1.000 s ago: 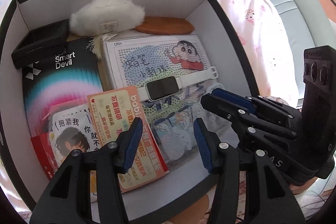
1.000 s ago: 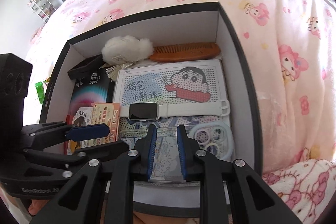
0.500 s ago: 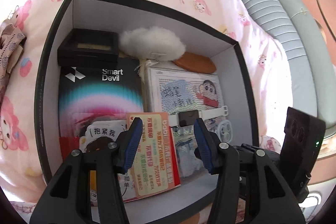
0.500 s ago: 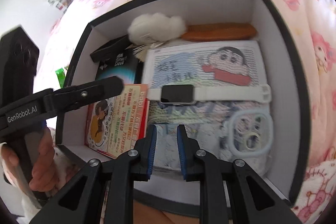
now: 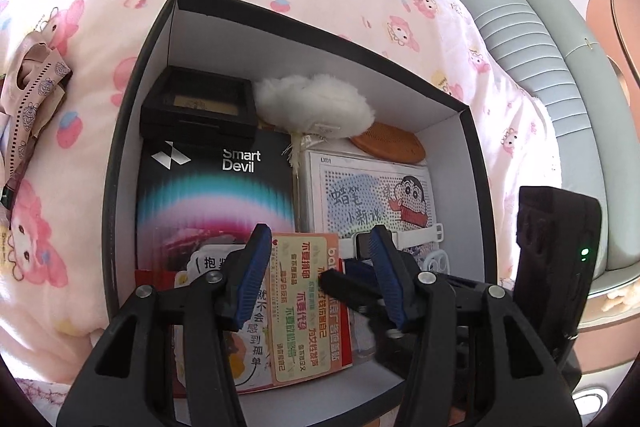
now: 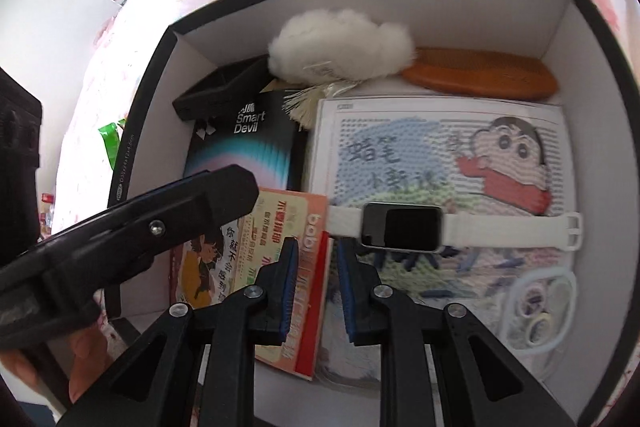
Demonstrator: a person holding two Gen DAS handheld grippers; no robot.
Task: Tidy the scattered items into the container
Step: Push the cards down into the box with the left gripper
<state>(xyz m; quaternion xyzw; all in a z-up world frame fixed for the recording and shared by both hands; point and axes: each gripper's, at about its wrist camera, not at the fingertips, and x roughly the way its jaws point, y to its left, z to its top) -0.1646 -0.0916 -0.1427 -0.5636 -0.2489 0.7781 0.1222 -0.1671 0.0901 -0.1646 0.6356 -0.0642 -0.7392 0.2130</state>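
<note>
An open black box (image 5: 120, 131) with white inner walls sits on a pink cartoon blanket. It holds a white fluffy cloud (image 5: 312, 107), a wooden comb (image 6: 480, 79), a Smart Devil pack (image 5: 216, 187), a cartoon bead board (image 6: 440, 155), a white-strapped watch (image 6: 400, 233) and an orange card (image 5: 304, 307). My left gripper (image 5: 319, 243) hovers open and empty above the box's near end. My right gripper (image 6: 317, 251) is low inside the box, over the orange card's right edge. Its jaws are opening and the pads press on nothing.
A small black tray (image 5: 198, 103) fills the box's far left corner and a clear phone case (image 6: 540, 307) lies near right. A patterned ribbon (image 5: 32, 83) lies on the blanket to the left. A grey padded headboard (image 5: 520, 39) runs along the right.
The left gripper has pulled back and rolled, so the box looks smaller and turned. The right gripper has dropped closer to the contents and shifted left over the orange card, its gap slightly wider.
</note>
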